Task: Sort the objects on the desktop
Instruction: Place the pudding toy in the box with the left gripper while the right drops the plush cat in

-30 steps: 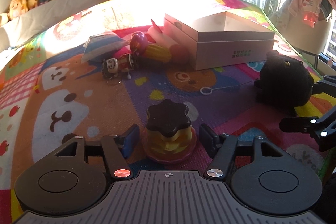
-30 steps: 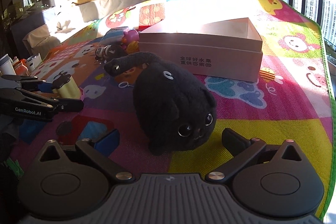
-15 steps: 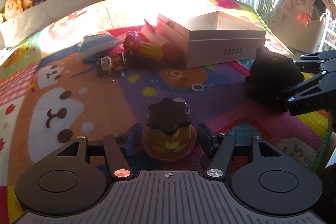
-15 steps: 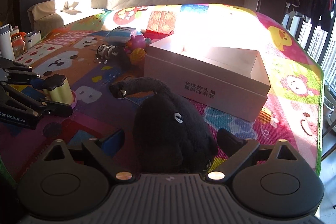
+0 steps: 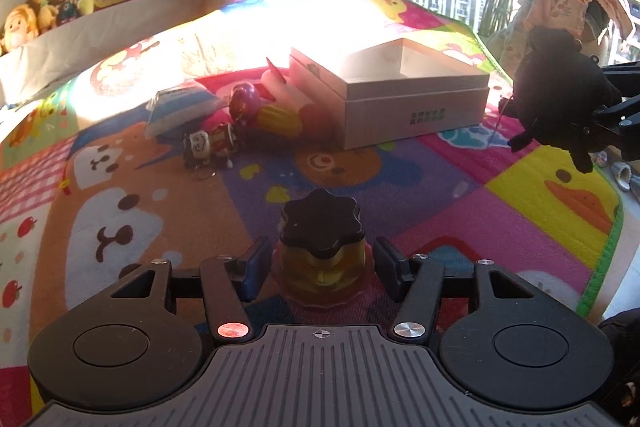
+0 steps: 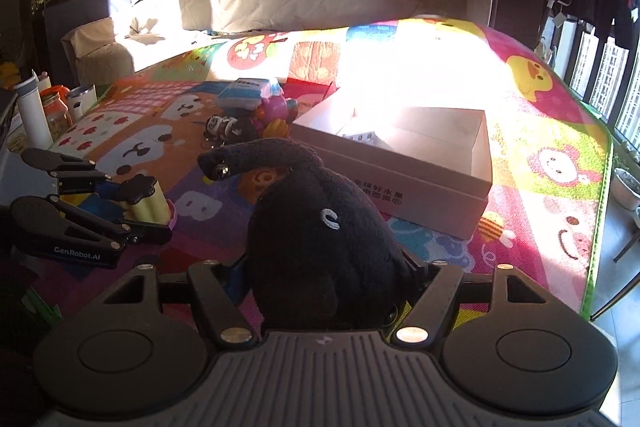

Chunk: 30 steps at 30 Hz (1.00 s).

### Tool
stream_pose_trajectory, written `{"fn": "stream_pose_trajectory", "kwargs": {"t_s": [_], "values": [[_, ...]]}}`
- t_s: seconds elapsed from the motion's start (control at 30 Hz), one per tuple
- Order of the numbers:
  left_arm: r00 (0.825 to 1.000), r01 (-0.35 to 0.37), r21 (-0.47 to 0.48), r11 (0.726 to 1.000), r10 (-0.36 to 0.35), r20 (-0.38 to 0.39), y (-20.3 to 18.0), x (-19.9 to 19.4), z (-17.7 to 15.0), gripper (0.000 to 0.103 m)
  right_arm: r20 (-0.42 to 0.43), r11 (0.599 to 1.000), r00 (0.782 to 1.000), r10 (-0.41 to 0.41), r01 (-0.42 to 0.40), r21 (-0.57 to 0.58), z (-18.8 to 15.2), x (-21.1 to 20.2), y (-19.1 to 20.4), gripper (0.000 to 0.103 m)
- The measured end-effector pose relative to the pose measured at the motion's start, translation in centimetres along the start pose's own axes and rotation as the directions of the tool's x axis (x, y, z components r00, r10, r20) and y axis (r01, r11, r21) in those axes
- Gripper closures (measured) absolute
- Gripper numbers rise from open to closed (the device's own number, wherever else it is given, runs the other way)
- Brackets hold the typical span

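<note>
My right gripper (image 6: 324, 273) is shut on a black plush cat (image 6: 320, 243) and holds it in the air above the mat; the plush also shows at the right of the left wrist view (image 5: 560, 107). My left gripper (image 5: 320, 263) has its pads close around a small yellow jar with a black flower-shaped cap (image 5: 322, 255), seen from the side in the right wrist view (image 6: 146, 203). An open white cardboard box (image 6: 416, 155) lies on the colourful play mat (image 5: 480, 219) ahead.
A pile of small toys lies left of the box: a blue tissue pack (image 5: 184, 105), a purple toy (image 5: 246, 99), a yellow ridged toy (image 5: 280, 121) and a keychain figure (image 5: 208, 145). Bottles and jars (image 6: 44, 111) stand at the mat's left edge.
My right gripper closed on the black plush cat and lifted it off the mat. My left gripper's fingers have closed in towards the yellow jar.
</note>
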<state>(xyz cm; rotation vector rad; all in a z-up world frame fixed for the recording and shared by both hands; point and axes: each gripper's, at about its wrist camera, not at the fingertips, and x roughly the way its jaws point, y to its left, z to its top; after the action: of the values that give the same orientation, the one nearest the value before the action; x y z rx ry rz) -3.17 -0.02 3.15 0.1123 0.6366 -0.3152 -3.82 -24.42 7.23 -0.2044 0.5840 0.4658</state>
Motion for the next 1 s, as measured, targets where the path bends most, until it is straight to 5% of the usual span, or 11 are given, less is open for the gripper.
{"fn": "stream_pose_trajectory", "kwargs": {"t_s": [0.37,0.63,0.73,0.77,0.9,1.0], "values": [[0.977,0.031,0.066,0.997,-0.044,0.208,-1.2,-3.5,7.3,0.042,0.184,0.999,0.982,-0.038,0.035,0.02,3.5,-6.0,-1.2,0.033],[0.943,0.128,0.06,0.99,-0.14,0.303,-1.5,0.4,17.6,0.042,0.177,0.997,0.981,-0.074,0.068,0.04,3.7,-5.7,-2.5,0.032],[0.937,0.126,0.042,0.991,-0.133,0.322,-1.5,3.6,21.1,0.032,0.145,0.997,0.987,-0.074,0.068,0.048,3.7,-4.5,-3.0,0.032],[0.938,0.127,0.022,0.992,-0.127,0.323,-1.2,4.5,21.7,0.02,0.136,0.996,0.988,-0.077,0.071,0.054,3.8,-4.1,-3.2,0.032],[0.942,0.149,-0.061,0.987,-0.123,0.313,1.0,5.0,19.8,0.009,0.102,0.993,0.991,-0.091,0.083,0.082,4.0,-2.7,-4.2,0.032],[0.961,0.058,-0.039,0.998,-0.045,0.274,1.4,4.6,15.7,0.007,0.087,0.992,0.992,-0.089,0.08,0.097,4.3,-2.0,-4.9,0.032]]}}
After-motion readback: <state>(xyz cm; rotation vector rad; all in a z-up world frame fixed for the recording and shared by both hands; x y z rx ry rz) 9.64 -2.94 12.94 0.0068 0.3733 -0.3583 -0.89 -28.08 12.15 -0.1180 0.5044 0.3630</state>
